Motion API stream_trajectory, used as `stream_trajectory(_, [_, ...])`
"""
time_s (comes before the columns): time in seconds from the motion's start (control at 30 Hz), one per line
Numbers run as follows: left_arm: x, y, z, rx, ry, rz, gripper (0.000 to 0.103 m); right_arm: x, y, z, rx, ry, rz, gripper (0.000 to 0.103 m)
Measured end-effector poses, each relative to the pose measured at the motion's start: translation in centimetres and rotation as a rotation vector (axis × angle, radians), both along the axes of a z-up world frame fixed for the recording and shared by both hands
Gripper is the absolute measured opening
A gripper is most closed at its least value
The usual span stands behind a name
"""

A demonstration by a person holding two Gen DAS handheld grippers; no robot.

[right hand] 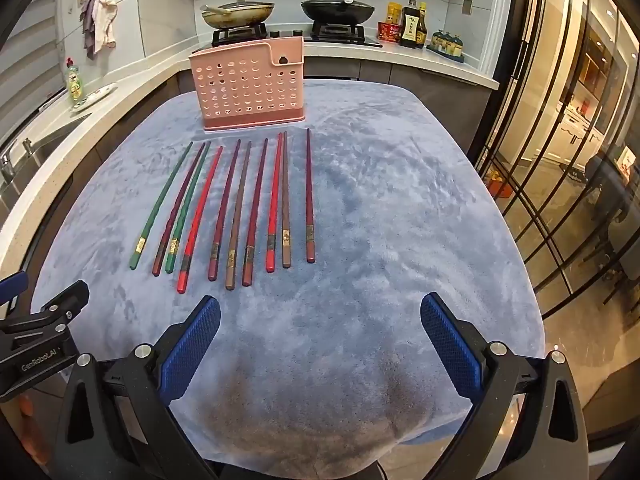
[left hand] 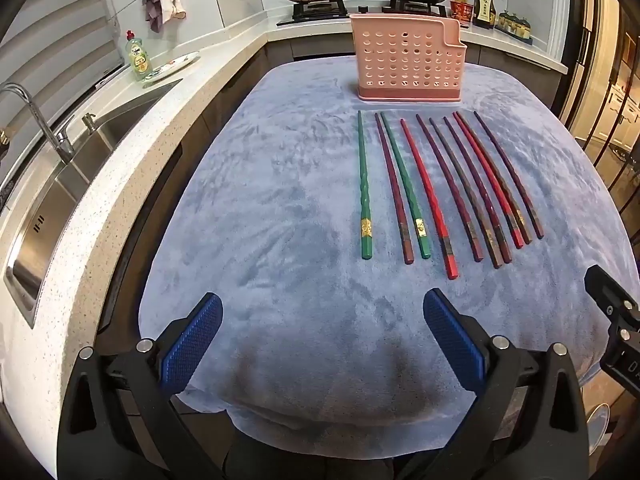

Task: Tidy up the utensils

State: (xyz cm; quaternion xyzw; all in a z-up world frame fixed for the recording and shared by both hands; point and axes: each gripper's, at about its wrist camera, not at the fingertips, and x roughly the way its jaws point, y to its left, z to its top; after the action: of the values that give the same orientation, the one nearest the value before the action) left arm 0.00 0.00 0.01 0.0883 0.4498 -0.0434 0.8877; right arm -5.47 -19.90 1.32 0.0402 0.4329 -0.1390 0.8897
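Right wrist view shows me ten chopsticks (right hand: 236,208) lying side by side on the blue plush cloth (right hand: 400,220), ahead of and left of my right gripper (right hand: 320,320), with their long axes running away from me toward the pink perforated holder (right hand: 248,88) standing just beyond their thin tips. Their thick ends face me, so a pinch has to come across the shaft. Through the left wrist view the same row sits ahead and to the right of my left gripper (left hand: 322,318), the green chopstick (left hand: 364,188) nearest its side. Neither hand is clearly closer, I judge. Both grippers hang above the near edge of the cloth, tilted steeply downward, jaws spread wide with nothing between them.
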Motion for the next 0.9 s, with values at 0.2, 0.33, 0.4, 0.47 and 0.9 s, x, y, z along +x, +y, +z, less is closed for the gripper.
stream_trajectory(0.2, [0.3,-1.1,0.7,0.011,0.009,0.009,0.096,0.1,-0.1,0.0,0.002,0.001,0.001,0.096])
stream_trajectory(0.33, [-0.1,-1.0,0.6,0.009,0.004,0.008,0.096,0.1,-0.1,0.1,0.004,0.002,0.002,0.096])
stream_trajectory(0.4, [0.2,-0.3,0.3,-0.001,0.009,0.001,0.096,0.1,0.0,0.1,0.000,0.004,-0.001,0.096])
stream_trajectory(0.47, [0.2,-0.1,0.0,-0.002,0.009,-0.002,0.096,0.2,0.0,0.1,0.005,0.003,0.002,0.096])
stream_trajectory(0.9, [0.1,0.0,-0.3,0.001,0.012,-0.004,0.096,0.2,0.3,0.2,-0.001,0.007,0.004,0.096])
